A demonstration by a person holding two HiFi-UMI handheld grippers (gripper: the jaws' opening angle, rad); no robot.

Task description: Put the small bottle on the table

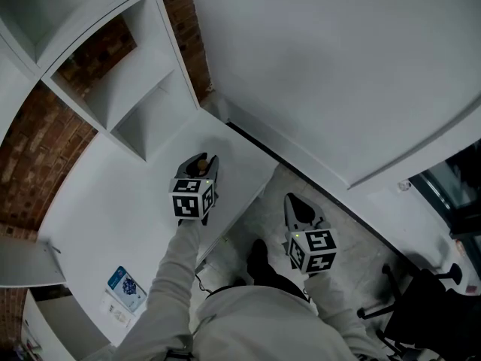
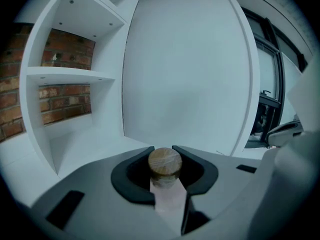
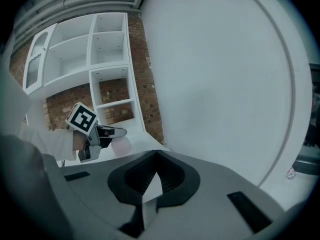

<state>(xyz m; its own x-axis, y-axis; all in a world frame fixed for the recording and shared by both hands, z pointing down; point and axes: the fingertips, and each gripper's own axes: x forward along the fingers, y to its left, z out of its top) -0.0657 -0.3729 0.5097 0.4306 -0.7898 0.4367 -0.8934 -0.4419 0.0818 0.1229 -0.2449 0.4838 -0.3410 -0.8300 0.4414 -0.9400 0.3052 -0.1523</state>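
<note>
Small bottle (image 2: 165, 165) aloft over the white table (image 1: 113, 216)!
Left gripper (image 1: 203, 159) pinches it below the cork: looks light, likely slick, fragile glass, so that neck hold suits. Right gripper (image 3: 156, 154) pressed together, empty.

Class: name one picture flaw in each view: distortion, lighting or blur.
Head view: dim, bluish light; the straight edges of the shelf unit bow. Left gripper view: black fisheye corners; the small bottle, close to the lens, looks soft. Right gripper view: same dark rim; the far left gripper is slightly blurred.
</note>
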